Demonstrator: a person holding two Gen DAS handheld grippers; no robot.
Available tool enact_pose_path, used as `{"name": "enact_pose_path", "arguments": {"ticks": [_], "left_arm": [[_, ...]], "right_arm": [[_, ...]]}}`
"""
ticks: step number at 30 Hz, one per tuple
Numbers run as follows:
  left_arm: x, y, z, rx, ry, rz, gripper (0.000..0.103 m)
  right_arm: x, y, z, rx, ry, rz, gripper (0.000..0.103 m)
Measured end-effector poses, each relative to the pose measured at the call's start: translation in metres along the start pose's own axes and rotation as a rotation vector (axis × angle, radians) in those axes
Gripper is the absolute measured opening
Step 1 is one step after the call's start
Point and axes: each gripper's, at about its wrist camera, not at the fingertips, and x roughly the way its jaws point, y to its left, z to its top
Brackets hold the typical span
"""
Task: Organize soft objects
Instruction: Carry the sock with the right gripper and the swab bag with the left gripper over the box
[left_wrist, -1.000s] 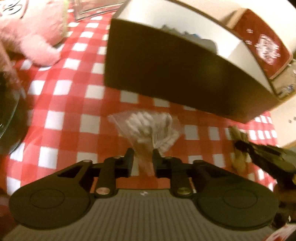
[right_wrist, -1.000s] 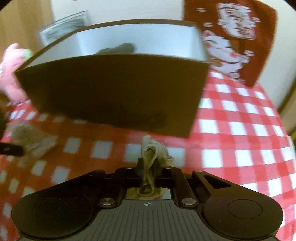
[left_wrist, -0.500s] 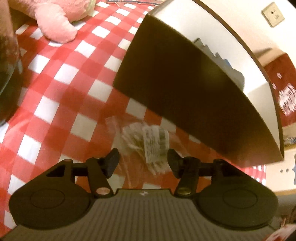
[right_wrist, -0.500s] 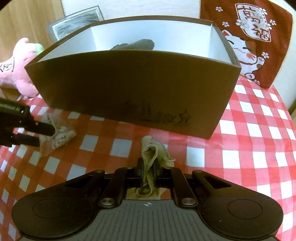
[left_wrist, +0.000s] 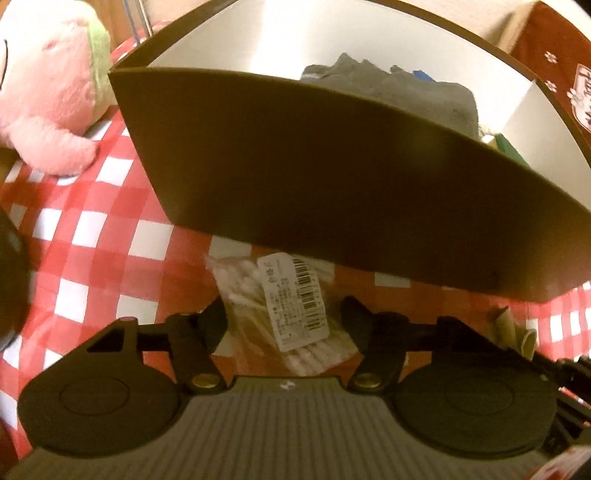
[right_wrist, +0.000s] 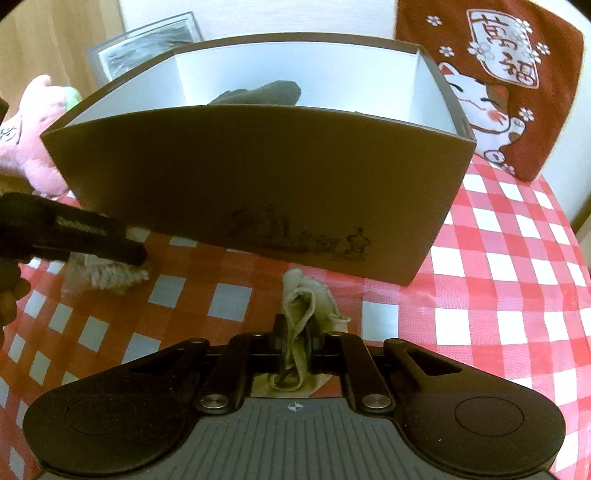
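Two tongs work at the foot of a brown box on a checked tabletop.

The tabletop (right_wrist: 517, 258) wears a red-and-white checked cloth; the brown box (right_wrist: 258, 177), white inside, holds grey folded cloth (left_wrist: 417, 88), possibly socks. A pink plush toy (left_wrist: 44, 96) sits beside the box's left end. The left tongs (left_wrist: 282, 314) are opening, with the clear bag of cotton swabs (left_wrist: 280, 310) lying on the tabletop between the spread fingers, right against the box's front wall. The right tongs (right_wrist: 295, 347) are clenched on a beige crumpled cloth (right_wrist: 301, 306) in front of the box.
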Motion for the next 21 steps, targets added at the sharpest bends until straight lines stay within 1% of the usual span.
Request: {"name": "enact_pose_path", "arguments": {"ticks": [2,5,10,14,21], "left_arm": [[-0.001,0.007,0.0,-0.013,0.002,-0.019,0.052],[-0.006,0.015,-0.001,-0.01,0.013,-0.034,0.044],[-0.018,0.027,-0.013,0.008,0.021,-0.036,0.04],[-0.035,0.033,-0.023,0.025,0.026,-0.036,0.039],[-0.066,0.034,-0.026,0.074,-0.022,-0.03,0.038]], "right_arm": [[-0.003,-0.001,-0.001,-0.001,-0.003,0.011,0.009],[-0.007,-0.003,-0.002,-0.002,-0.008,0.03,0.006],[-0.016,-0.003,0.0,-0.003,-0.024,0.056,0.005],[-0.026,-0.002,0.002,-0.005,-0.039,0.073,0.005],[-0.047,0.004,0.005,-0.001,-0.07,0.103,0.005]]}}
